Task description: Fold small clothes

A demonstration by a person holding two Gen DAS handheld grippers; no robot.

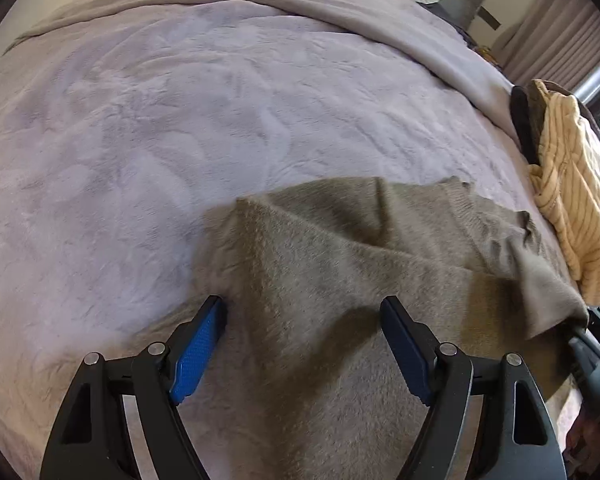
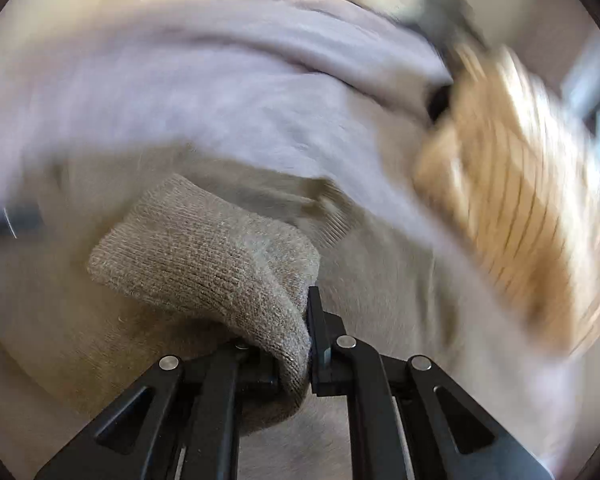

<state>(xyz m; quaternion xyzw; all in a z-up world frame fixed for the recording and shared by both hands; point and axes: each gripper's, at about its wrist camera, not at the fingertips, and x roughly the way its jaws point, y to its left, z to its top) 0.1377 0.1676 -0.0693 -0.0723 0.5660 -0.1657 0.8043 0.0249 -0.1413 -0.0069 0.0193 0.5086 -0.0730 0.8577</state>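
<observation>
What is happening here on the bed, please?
A person holding a gripper in each hand is folding a grey-brown knit garment spread on the lilac blanket. The right gripper has its jaws shut on a bunched knit edge of it. The left gripper hovers over the cloth with its jaws wide apart, gripping nothing. A cream striped garment lies piled to the right, not yet handled.

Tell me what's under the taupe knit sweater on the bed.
The taupe knit sweater lies on the lavender plush blanket, which shows around its left and far edges. Whatever sits beneath its middle is covered, so I cannot tell.
</observation>
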